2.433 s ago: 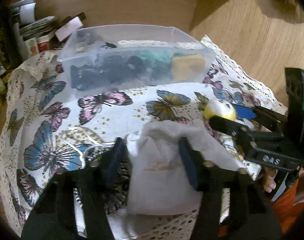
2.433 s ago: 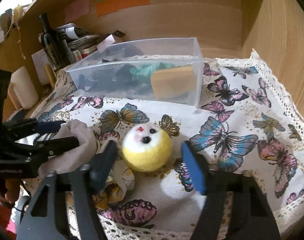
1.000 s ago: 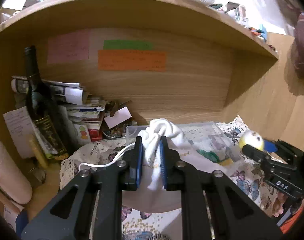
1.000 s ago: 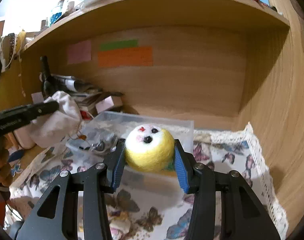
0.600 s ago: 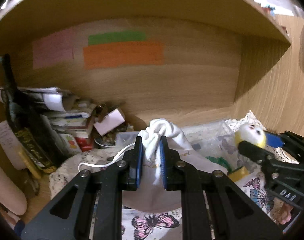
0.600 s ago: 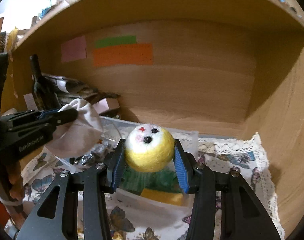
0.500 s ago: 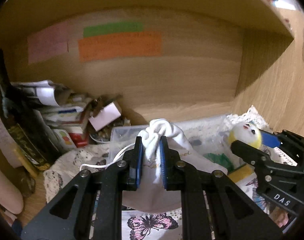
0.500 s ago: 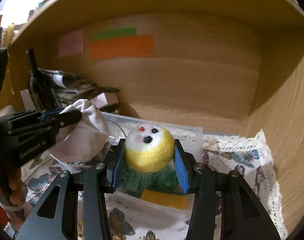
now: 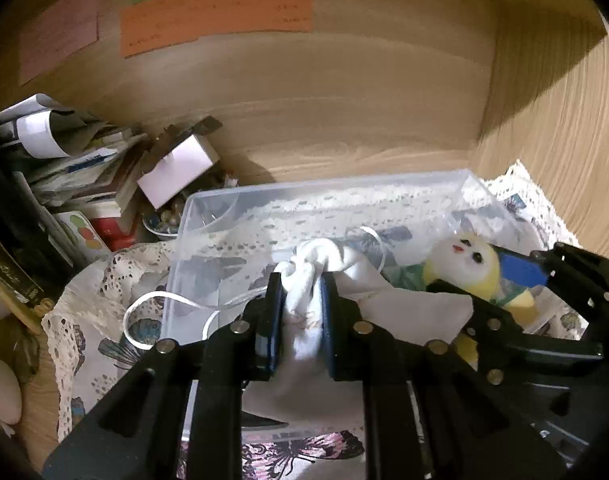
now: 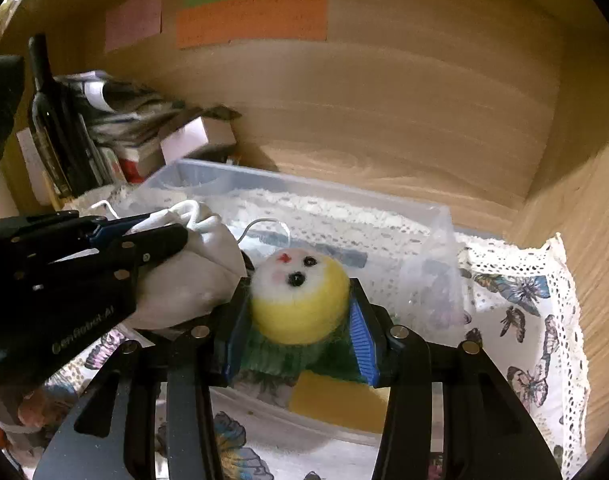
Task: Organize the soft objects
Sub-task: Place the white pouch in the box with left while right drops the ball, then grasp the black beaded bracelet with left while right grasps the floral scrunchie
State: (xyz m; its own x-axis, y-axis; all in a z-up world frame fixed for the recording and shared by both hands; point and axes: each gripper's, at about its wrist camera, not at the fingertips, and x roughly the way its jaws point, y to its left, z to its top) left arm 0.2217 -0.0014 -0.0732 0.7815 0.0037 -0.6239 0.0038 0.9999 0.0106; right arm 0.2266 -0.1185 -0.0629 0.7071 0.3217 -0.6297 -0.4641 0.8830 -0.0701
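My left gripper (image 9: 300, 292) is shut on the gathered neck of a white drawstring pouch (image 9: 304, 320), held over the clear plastic bin (image 9: 264, 200). Its white cord trails over the bin's left wall. My right gripper (image 10: 300, 316) is shut on a yellow and white plush ball (image 10: 300, 300) with a small face, held over the same bin (image 10: 344, 200). The pouch (image 10: 188, 280) and left gripper (image 10: 152, 232) show at left in the right wrist view, touching the ball's side. The ball (image 9: 464, 264) shows at right in the left wrist view. A yellow sponge (image 10: 336, 400) and green cloth (image 10: 280, 356) lie in the bin.
The bin stands on a butterfly tablecloth (image 10: 524, 320) inside a wooden alcove. A dark bottle (image 10: 48, 120), stacked papers and small boxes (image 9: 176, 168) crowd the left back corner. The wooden back wall carries coloured paper notes (image 9: 216, 12).
Both grippers have lifted their objects off the cloth and carried them forward and down over the bin. The pouch and the ball now sit close together.
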